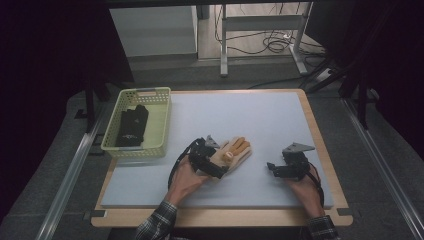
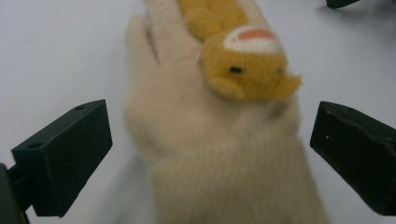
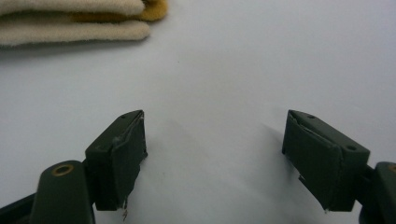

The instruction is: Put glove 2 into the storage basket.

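Note:
A beige fleece glove (image 1: 236, 151) with an orange animal figure on its back lies flat on the white mat, fingers pointing away and to the right. My left gripper (image 1: 216, 165) is at its cuff end. In the left gripper view the glove (image 2: 210, 140) lies between the two jaws, which stand wide apart and do not touch it, so the left gripper (image 2: 210, 158) is open. My right gripper (image 1: 272, 170) rests to the glove's right, apart from it. Its jaws are spread over bare mat, so the right gripper (image 3: 215, 140) is open, with the glove's fingertips (image 3: 70, 23) at the top left.
A yellow-green plastic basket (image 1: 161, 120) stands at the mat's left edge, with a black glove (image 1: 131, 125) lying inside. The white mat (image 1: 260, 115) covers a wooden table. Dark floor, table legs and cables lie beyond the far edge.

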